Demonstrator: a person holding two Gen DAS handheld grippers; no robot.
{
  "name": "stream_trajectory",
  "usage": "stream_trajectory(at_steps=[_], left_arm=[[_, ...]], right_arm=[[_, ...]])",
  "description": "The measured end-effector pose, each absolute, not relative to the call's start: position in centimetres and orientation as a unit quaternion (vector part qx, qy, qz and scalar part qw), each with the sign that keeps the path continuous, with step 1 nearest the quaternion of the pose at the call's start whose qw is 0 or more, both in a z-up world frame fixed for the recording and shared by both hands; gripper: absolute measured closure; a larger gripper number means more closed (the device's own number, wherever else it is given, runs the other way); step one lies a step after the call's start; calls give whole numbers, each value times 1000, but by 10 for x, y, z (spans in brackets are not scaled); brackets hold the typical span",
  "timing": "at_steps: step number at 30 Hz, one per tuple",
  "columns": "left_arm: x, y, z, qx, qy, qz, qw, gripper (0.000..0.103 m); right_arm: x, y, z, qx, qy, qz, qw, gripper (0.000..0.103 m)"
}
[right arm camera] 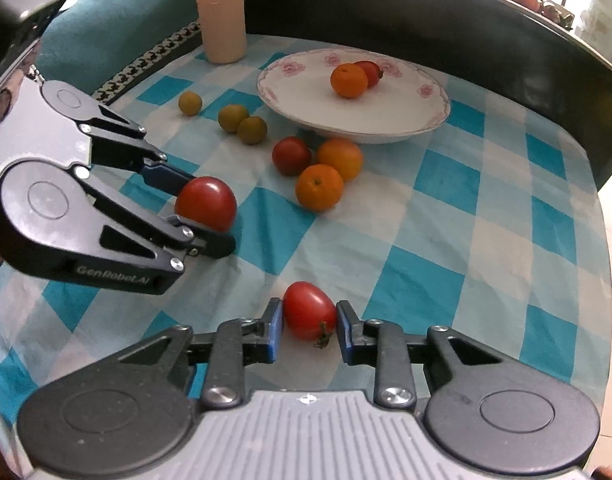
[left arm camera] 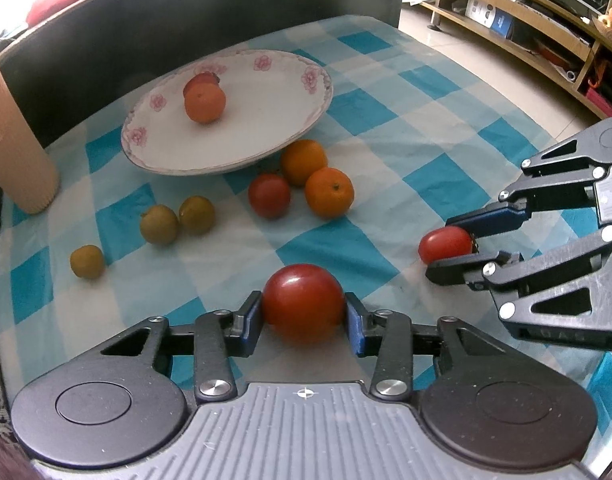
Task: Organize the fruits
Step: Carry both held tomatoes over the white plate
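Each gripper had closed on a tomato near the front edge of the table (left arm camera: 406,152). The left gripper (left arm camera: 304,312) pinched the big tomato (left arm camera: 303,304) across its middle, both pads against its skin, and the right gripper (right arm camera: 309,318) clamped the small tomato (right arm camera: 309,314), stem end toward the camera. Both tomatoes seemed to rest on the cloth (right arm camera: 446,240) or barely above it; which, I could not tell. The plate (left arm camera: 265,136) stood toward the back edge, already carrying an orange (left arm camera: 205,104) with a red fruit (left arm camera: 203,79) touching it behind. Between grippers and plate lay a loose tomato (left arm camera: 269,195) touching two oranges (left arm camera: 329,192), and three green fruits (left arm camera: 159,225) sat toward the left edge. The main risk looked like squeeze: ripe tomato skin is smooth and soft, so too firm a pinch could split it, while too light a one could let the round fruit slip out during the lift. The grippers sat near each other, so rising together might knock them. A low carry toward the plate could bump the cluster and send fruit rolling off the table, and a drop onto the shallow plate might nudge the orange over the rim.
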State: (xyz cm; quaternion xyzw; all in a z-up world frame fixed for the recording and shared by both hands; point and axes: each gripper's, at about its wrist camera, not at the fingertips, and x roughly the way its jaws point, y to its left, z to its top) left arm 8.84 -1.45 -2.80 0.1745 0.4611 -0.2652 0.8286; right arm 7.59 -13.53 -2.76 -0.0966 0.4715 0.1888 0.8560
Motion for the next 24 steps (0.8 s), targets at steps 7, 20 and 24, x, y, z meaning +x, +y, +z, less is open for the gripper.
stream_trajectory(at_steps=[7,20,24], left_arm=[[89,-15,-18,166,452,-264,836,53],[96,-14,-1,154,434,-253,851,53],[100,-13,6,145,426,-248,858,53]], right_arm=[[81,-139,-20,-77,465,178,863,59],[92,-130,-1,-59,441,171,879,59],[95,-129,3,-56,435,166,883,59]])
